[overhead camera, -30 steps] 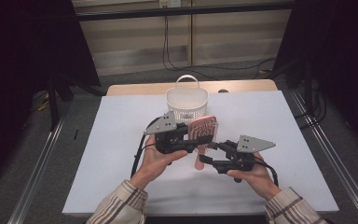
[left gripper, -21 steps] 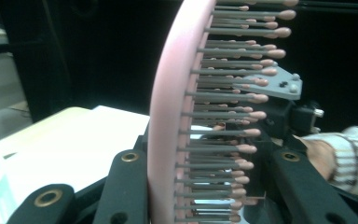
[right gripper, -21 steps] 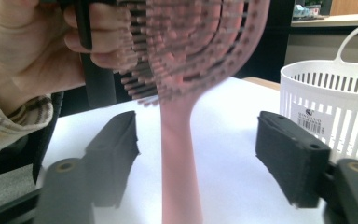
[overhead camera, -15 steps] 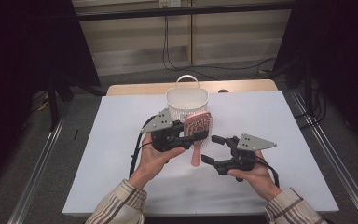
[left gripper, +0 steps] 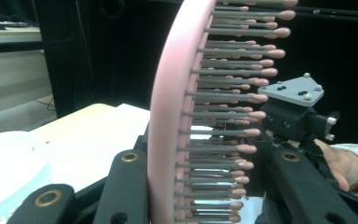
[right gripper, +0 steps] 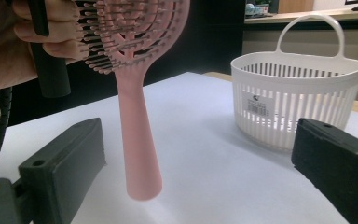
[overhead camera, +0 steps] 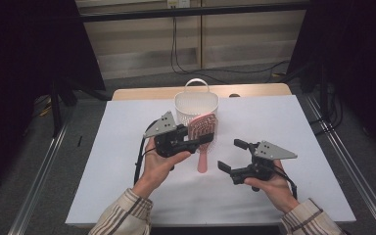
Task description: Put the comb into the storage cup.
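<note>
Pink hairbrush [overhead camera: 203,133] head clamped in left hand-held gripper [overhead camera: 196,140], handle hanging down.

a white table [overhead camera: 127,147] takes up the middle and lower part of the high view, with a strip of bare wood along its far edge. a white slatted basket [overhead camera: 196,106] with a handle stands on it, upper centre.

Your pink hairbrush [overhead camera: 203,142] with grey bristles, white slatted basket [overhead camera: 196,106], black grippers, striped beige sleeves [overhead camera: 122,216].
</note>
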### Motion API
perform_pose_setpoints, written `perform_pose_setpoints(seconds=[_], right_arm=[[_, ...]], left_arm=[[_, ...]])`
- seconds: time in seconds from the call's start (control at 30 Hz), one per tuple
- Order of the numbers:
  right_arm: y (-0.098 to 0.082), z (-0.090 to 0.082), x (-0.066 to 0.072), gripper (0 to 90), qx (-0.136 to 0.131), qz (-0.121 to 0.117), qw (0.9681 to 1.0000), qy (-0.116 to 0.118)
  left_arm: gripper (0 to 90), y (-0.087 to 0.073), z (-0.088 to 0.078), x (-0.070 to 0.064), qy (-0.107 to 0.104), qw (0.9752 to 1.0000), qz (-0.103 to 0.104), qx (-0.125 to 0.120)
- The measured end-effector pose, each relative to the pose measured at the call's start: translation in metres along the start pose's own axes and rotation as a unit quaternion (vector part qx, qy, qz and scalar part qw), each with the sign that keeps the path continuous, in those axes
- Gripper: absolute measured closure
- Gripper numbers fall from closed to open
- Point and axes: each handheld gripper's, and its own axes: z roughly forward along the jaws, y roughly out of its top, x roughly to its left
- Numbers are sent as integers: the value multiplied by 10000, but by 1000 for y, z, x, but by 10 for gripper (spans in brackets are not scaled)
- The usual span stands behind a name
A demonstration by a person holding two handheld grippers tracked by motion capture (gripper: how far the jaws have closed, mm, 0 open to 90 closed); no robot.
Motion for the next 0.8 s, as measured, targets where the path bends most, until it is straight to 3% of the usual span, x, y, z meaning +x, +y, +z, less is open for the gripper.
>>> perform_pose_setpoints(seconds=[0.43,0.8], right_arm=[[-3,-19,-8,11,-137,5,9985,-538],[-2,-40,-12,4,-375,-17,9931,-1115]], left_arm=[[629,3,-9,4,158,9999,37,-23],[628,7,-17,8,321,9995,54,-58]])
